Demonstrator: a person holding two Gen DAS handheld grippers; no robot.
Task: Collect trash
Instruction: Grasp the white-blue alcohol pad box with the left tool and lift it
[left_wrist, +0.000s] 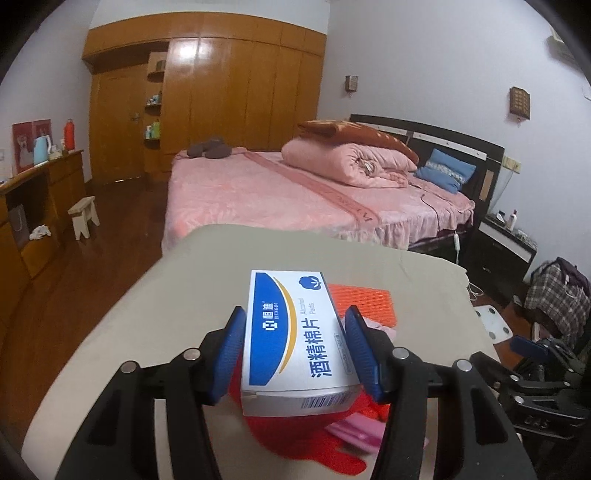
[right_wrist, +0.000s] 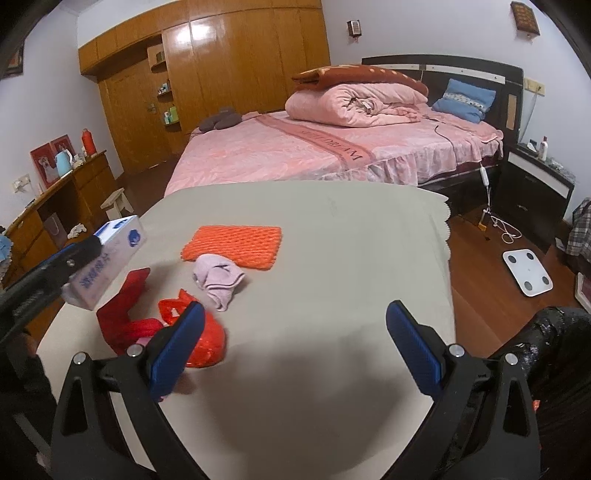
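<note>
We are holding the left gripper (left_wrist: 295, 345) clamped on a white and blue box of alcohol pads (left_wrist: 291, 339), its blue pads pressing the two long sides; from the right wrist view the box (right_wrist: 107, 258) is hanging clear above the near left part of the surface (right_wrist: 332, 240), tilted, with nothing between it and the beige cover below; the right gripper (right_wrist: 295, 347) is hovering over the near middle of the surface with its jaws standing wide and nothing between them; its left fingertip is overlapping a crumpled red plastic bag (right_wrist: 207, 343) in the picture, though we cannot tell whether it is touching it; left of that bag a red fabric piece (right_wrist: 125, 314) is lying on the cover, and just beyond them a small pink cloth (right_wrist: 218, 280) is sitting bunched up, touching the near edge of an orange foam net (right_wrist: 232, 245) that is lying flat toward the middle; in the left wrist view the orange net (left_wrist: 365, 299) is showing just to the right of the box, and something pink is peeking out beneath it, too hidden for us to name; beyond the surface a bed (right_wrist: 295, 155) with a pink cover is filling the far side, and a white scale (right_wrist: 526, 271) is lying on the wooden floor to the right.
</note>
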